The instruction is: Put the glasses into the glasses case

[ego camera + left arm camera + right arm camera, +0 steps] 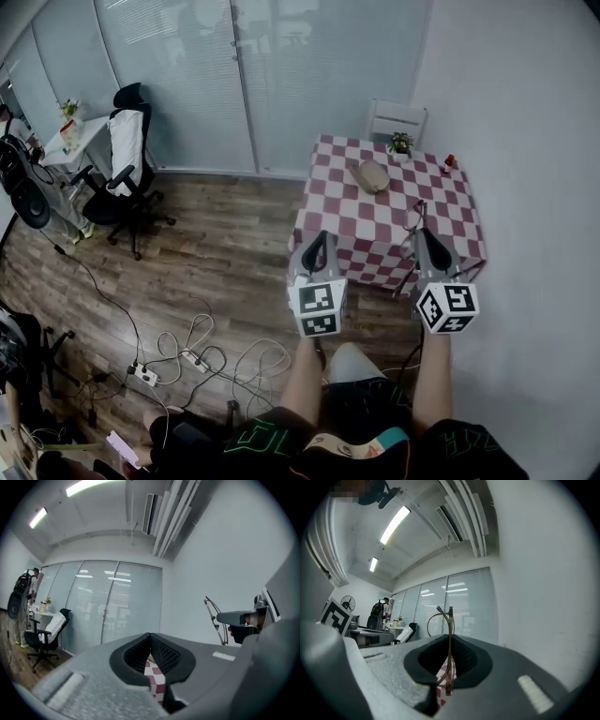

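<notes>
Glasses (pixel 449 634) clamped in right gripper (pixel 449 670).
Left gripper (pixel 151 654) clenched, empty; glasses case (pixel 372 175) lies near table's (pixel 455 230) far edge, contents not discernible.

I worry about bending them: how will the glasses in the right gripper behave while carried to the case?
The glasses look thin-framed, so they are probably light and somewhat springy. The right gripper pinches them at one narrow spot, so they may swivel. The rounded glasses case sits on cloth and may slide if nudged.
</notes>
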{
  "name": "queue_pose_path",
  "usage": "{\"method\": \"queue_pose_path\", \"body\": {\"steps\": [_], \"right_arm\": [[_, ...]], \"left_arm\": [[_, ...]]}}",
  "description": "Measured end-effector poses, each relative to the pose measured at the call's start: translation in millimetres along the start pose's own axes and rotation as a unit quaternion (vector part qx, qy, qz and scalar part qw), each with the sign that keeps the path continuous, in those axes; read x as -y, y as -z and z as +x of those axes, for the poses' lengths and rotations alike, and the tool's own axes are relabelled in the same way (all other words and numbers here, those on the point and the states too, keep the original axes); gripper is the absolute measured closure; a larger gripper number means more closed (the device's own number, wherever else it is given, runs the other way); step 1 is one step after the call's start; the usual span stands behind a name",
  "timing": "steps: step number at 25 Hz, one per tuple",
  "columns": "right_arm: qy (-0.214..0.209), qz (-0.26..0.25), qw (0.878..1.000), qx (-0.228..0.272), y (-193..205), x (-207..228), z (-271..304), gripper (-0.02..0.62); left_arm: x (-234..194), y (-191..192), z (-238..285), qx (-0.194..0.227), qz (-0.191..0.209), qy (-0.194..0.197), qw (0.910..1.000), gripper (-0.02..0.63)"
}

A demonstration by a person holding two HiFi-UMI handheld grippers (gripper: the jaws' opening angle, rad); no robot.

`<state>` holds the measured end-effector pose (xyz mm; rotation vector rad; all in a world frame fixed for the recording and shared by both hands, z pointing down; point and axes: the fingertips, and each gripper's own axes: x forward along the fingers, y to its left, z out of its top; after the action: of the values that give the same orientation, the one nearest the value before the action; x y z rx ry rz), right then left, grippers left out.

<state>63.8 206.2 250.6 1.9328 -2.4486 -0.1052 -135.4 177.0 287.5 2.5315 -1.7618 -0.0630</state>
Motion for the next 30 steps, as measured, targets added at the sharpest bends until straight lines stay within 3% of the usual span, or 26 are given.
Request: {"method": "queue_pose_path", "body": {"steps": [4, 9, 14, 23, 30], "right_arm": [[0.012, 0.013, 1.0, -0.001, -2.4, 9.9, -4.6, 0.577], [-0.002, 0.024, 1.0, 0.013, -8.9, 1.4, 8.9, 0.577], [-0.016, 0.026, 1.0, -0.005, 11.9, -6.6, 28.9, 0.577], [0.004, 0.042, 0.999, -0.024, 36.8, 33.3, 58.7, 0.577], [0.011, 0.043, 0.998, -0.053, 60.9, 60.9, 90.4, 0.577]], "left_arm": [[-6.2, 6.0, -1.3, -0.005, 0.009, -0.008, 0.9999, 0.598], [-27.5, 8.4, -0.8, -0.012, 0.01, -0.032, 0.9994, 0.598], [-34.0, 24.3, 10.8, -0.029, 0.011, -0.033, 0.999, 0.598], [-18.2, 49.4, 59.2, -0.048, 0.014, -0.014, 0.9987, 0.598], [-16.3, 76.9, 105.7, -0.071, -0.006, -0.008, 0.9974, 0.598]]}}
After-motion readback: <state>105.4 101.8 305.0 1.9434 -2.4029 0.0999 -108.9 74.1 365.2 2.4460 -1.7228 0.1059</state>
